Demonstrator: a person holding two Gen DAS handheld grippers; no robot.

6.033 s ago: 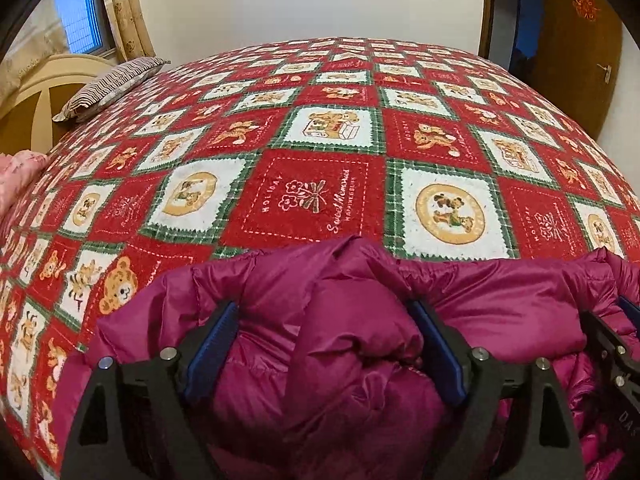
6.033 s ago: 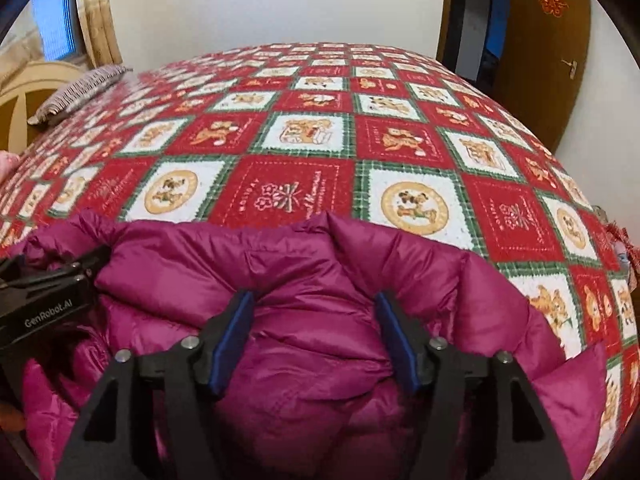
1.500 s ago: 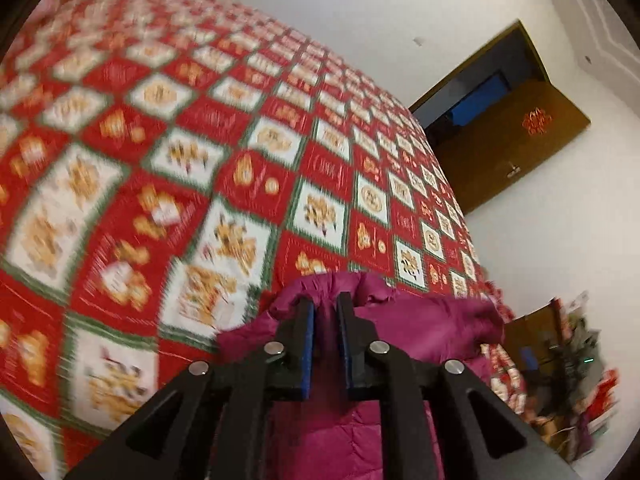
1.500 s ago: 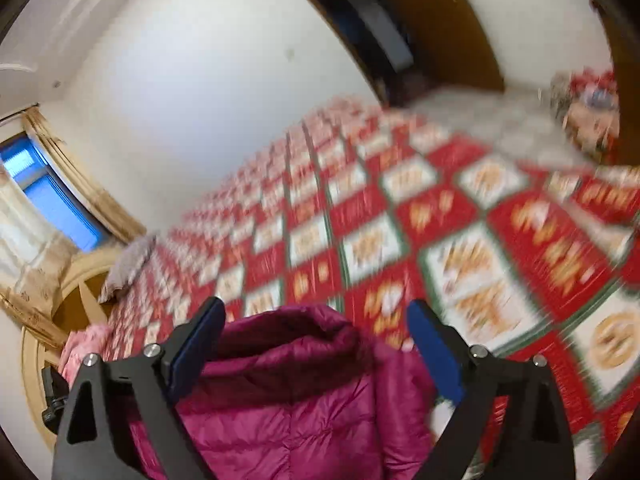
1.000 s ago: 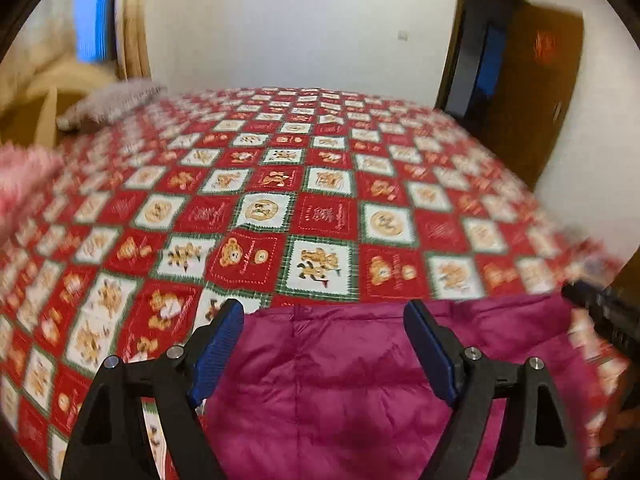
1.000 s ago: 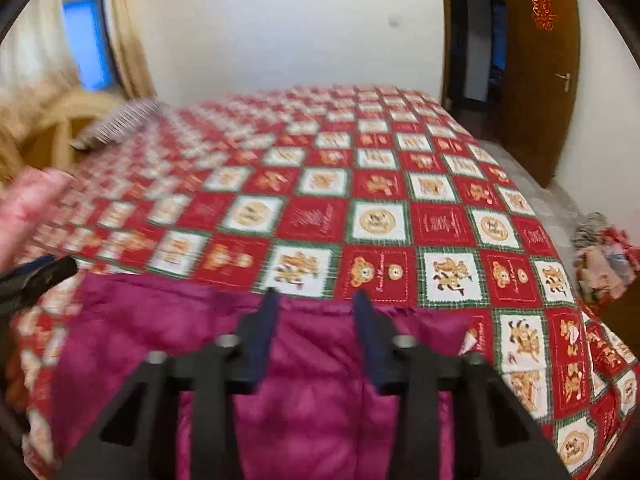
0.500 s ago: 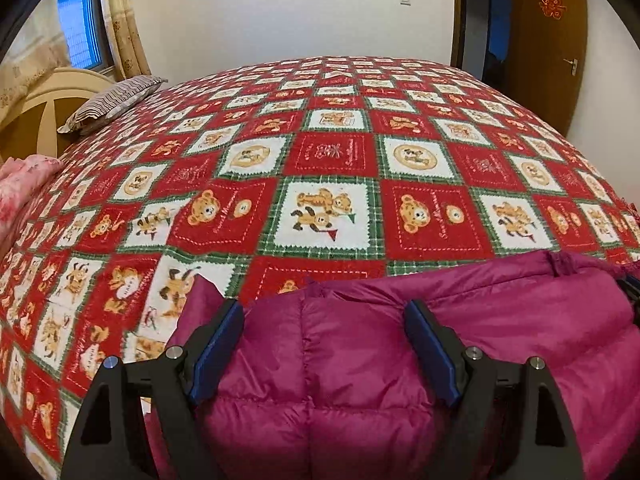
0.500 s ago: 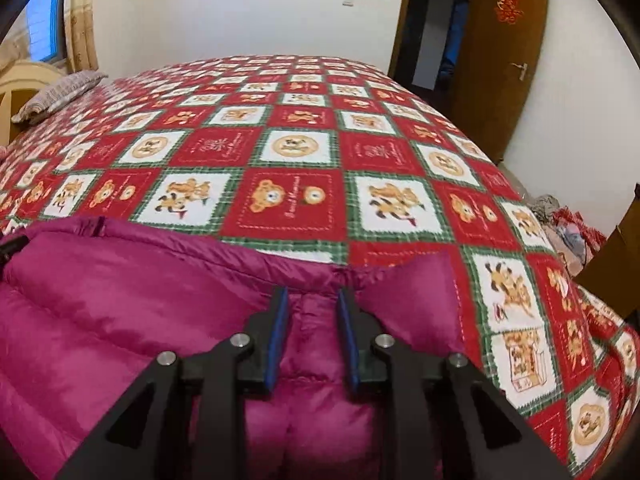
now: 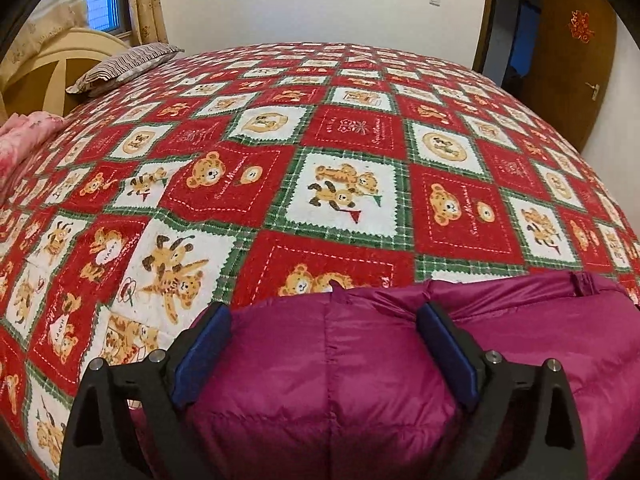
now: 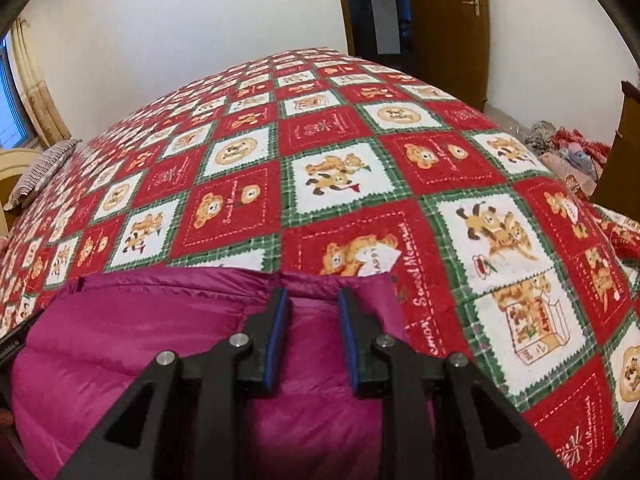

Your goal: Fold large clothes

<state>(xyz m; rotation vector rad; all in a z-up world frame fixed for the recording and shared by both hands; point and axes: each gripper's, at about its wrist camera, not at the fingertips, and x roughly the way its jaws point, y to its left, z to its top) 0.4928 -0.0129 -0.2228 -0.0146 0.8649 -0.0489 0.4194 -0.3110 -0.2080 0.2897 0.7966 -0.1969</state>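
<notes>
A magenta puffer jacket lies folded at the near edge of a bed with a red, white and green bear-print quilt. My left gripper is open, its jaws wide apart over the jacket's left end. In the right wrist view the jacket fills the lower left. My right gripper has its jaws close together, pinching a fold at the jacket's far right edge. The quilt stretches away behind it.
A striped pillow and a pale headboard are at the far left, with pink bedding beside them. A brown door stands at the far right. A pile of clothes lies on the floor to the right.
Both grippers have dropped lower toward the bed with the jacket. The right gripper's jaws have parted slightly but still pinch the fabric. The left gripper stays open.
</notes>
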